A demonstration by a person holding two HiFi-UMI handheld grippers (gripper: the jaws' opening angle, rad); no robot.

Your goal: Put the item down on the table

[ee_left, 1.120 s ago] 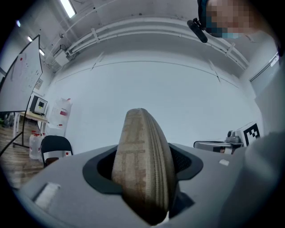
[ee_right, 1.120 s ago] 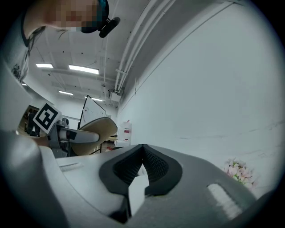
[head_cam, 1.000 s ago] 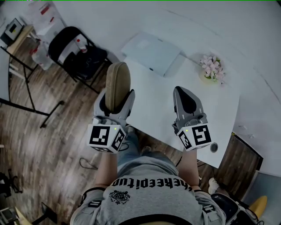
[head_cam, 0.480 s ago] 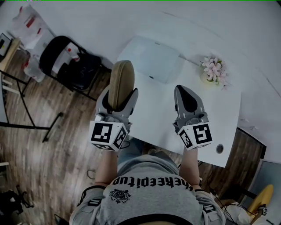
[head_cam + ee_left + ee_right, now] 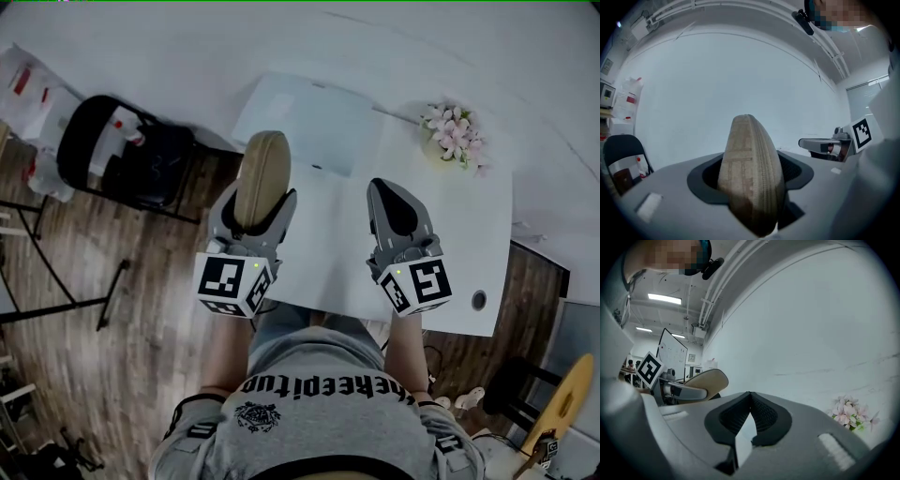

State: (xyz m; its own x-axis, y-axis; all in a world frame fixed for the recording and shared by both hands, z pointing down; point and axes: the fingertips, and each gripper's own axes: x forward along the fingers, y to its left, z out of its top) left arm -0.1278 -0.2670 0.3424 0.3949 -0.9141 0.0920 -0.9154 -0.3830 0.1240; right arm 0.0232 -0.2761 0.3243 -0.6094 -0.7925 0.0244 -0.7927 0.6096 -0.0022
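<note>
The item is a tan, oval, padded thing (image 5: 262, 176) with stitched ribs, held edge-on. My left gripper (image 5: 255, 204) is shut on it, and its jaws stand wide around the lower part. In the left gripper view the tan item (image 5: 750, 168) rises between the dark pads and fills the middle of the gripper (image 5: 751, 190). It hangs above the left edge of the white table (image 5: 469, 244). My right gripper (image 5: 387, 189) hovers over the table's middle. Its jaws are shut tip to tip with nothing between them, which the right gripper view (image 5: 750, 395) also shows.
A flat white box (image 5: 300, 122) lies at the table's far left. A small pot of pink flowers (image 5: 452, 133) stands at the far right, and a round cable hole (image 5: 479, 300) sits near the front right corner. A black chair (image 5: 122, 155) stands on the wooden floor to the left.
The head view has swung, so the chair has slid left and down and the table looks turned. Both grippers keep their places and states, and the left one still holds the tan item.
</note>
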